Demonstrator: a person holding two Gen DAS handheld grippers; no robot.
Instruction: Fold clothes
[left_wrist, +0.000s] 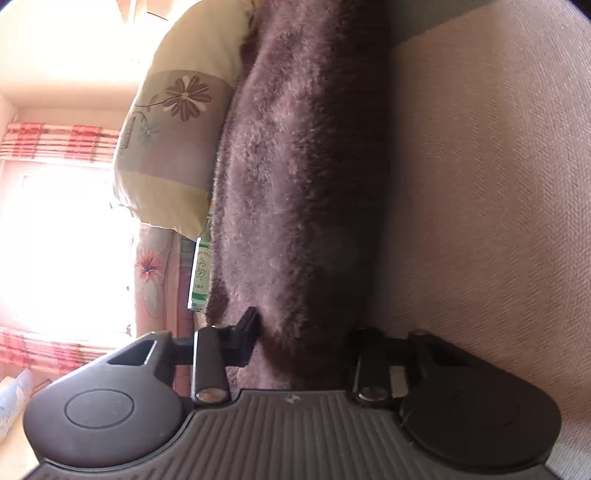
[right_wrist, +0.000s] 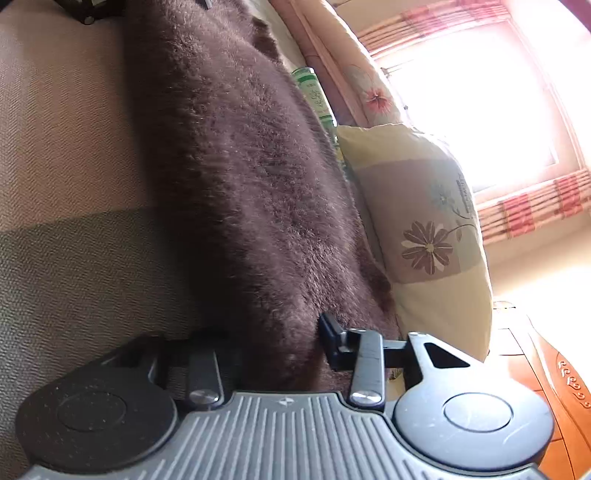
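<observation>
Gripping both ends, by the look of it: the left tool (left_wrist: 303, 328) and right tool (right_wrist: 273, 332) each pinch an edge of the dark brown plush fleece garment (left_wrist: 295, 166), stretched between them over the beige woven bed cover (left_wrist: 480, 184). It looks soft, thick and floppy, likely to sag mid-span, so hems suit best. Beside it stands a green-and-white labelled bottle (left_wrist: 201, 273); characters show, unreadable. Behind it rests a cream flowered pillow (right_wrist: 424, 229).

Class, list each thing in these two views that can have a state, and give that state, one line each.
Left gripper: closed on the brown furry garment.
Right gripper: closed on it too.
Brown furry garment: stretched between both grippers, over the bed.
Flowered pillow: lying beside the garment.
Green bottle: lying down.
</observation>
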